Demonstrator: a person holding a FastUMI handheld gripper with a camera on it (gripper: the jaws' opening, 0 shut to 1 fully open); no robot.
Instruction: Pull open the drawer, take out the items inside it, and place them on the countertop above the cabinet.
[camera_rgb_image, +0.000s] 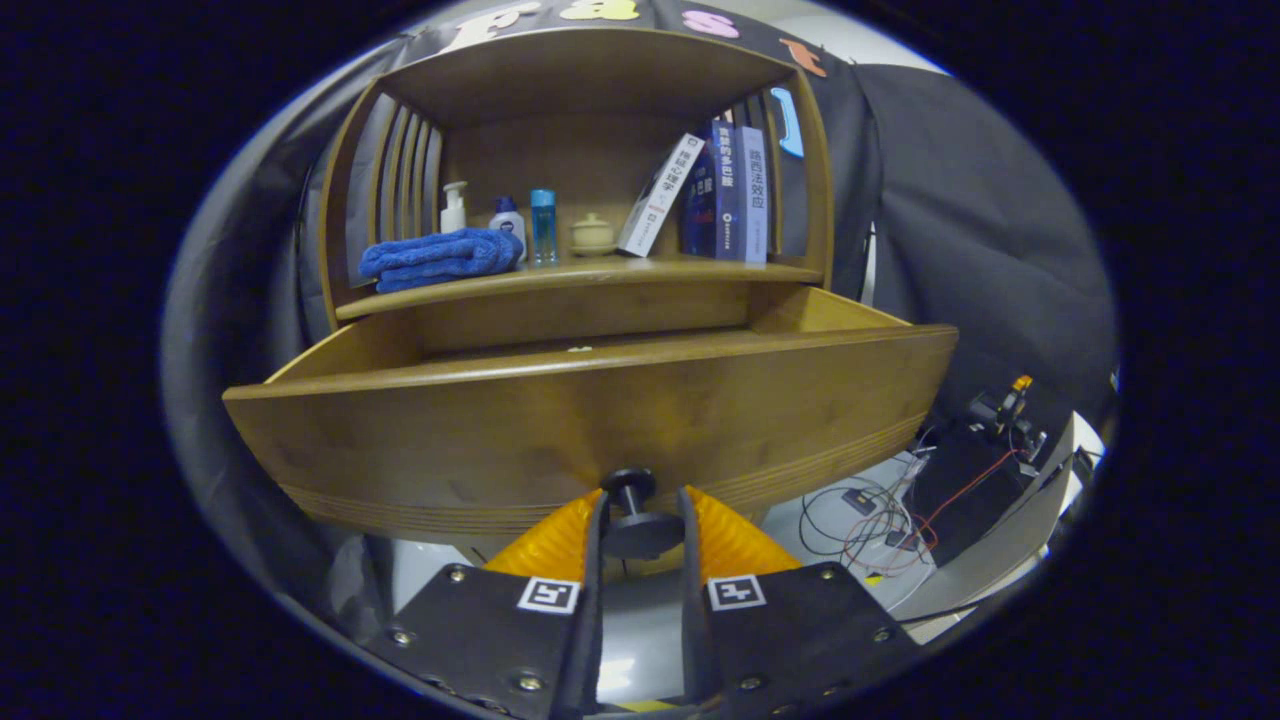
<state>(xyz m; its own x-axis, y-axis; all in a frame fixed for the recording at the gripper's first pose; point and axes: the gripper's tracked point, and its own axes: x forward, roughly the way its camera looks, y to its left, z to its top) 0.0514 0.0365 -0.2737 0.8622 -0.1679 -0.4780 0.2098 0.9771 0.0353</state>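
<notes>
A wooden drawer (590, 420) stands pulled out of the cabinet, its wide front panel facing me. A dark round knob (630, 482) juts from the lower middle of that panel. My gripper (640, 515) is shut on the knob, one finger on each side of its stem and cap. Over the drawer's front rim I see only a small pale speck (580, 349) inside; the rest of the contents are hidden by the panel. The countertop (580, 275) is the wooden ledge right above the drawer.
On the countertop lie a folded blue towel (440, 257), a pump bottle (454, 208), two small bottles (528, 225), a small lidded jar (593, 234) and leaning books (710, 195). A roofed wooden hutch encloses them. Cables and electronics (900, 510) lie on the floor to the right.
</notes>
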